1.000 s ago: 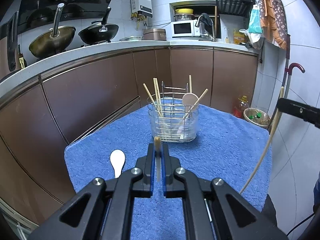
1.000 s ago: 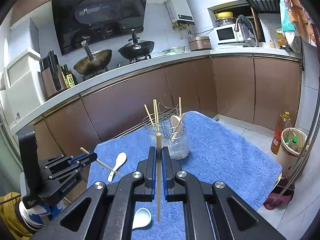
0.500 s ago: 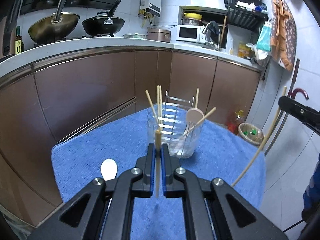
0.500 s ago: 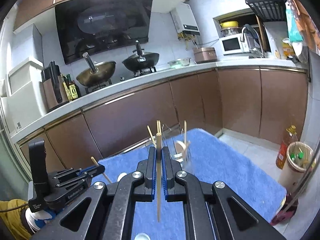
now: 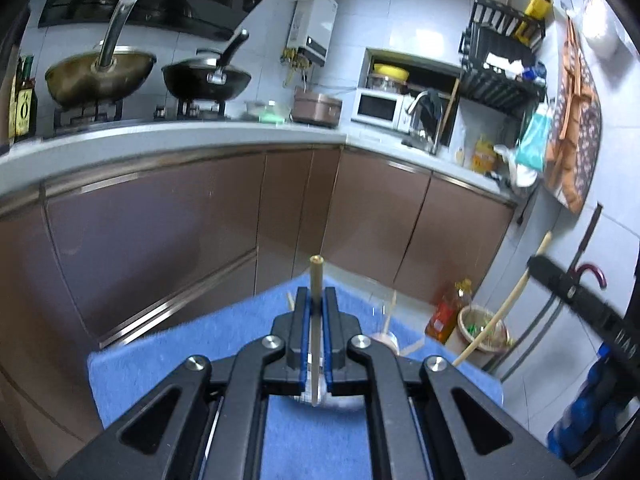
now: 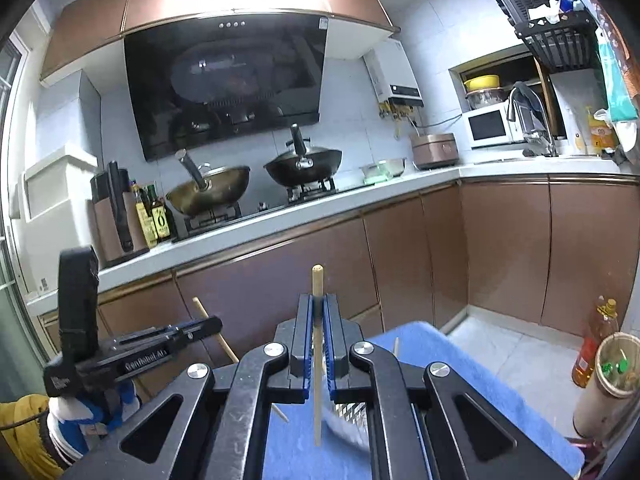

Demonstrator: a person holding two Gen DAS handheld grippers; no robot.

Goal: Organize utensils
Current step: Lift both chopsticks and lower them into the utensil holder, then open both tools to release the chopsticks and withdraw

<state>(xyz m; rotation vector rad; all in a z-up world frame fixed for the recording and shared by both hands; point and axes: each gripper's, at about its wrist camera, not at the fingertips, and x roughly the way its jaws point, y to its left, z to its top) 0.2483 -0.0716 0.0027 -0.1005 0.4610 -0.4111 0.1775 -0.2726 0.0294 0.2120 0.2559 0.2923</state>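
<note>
My left gripper (image 5: 316,293) is shut on a wooden chopstick (image 5: 317,270) that stands upright between its blue pads. My right gripper (image 6: 317,301) is likewise shut on a second chopstick (image 6: 317,280). Both hang above the blue towel (image 5: 192,348). The utensil holder (image 5: 384,338) sits low behind the left fingers, with only a spoon head and a few stick tips showing. In the right wrist view its wire rack (image 6: 352,412) peeks out under the fingers. The left gripper (image 6: 168,340) appears at the left of that view.
Brown cabinets (image 5: 160,232) and a grey counter with two woks (image 5: 100,72) run along the back. An oil bottle (image 6: 592,344) and a round bin (image 6: 612,376) stand on the floor to the right of the towel-covered table (image 6: 460,364).
Both grippers have risen with their chopsticks still clamped. The holder has slid down in both views and is now mostly hidden. The white spoon on the towel has left the views.
</note>
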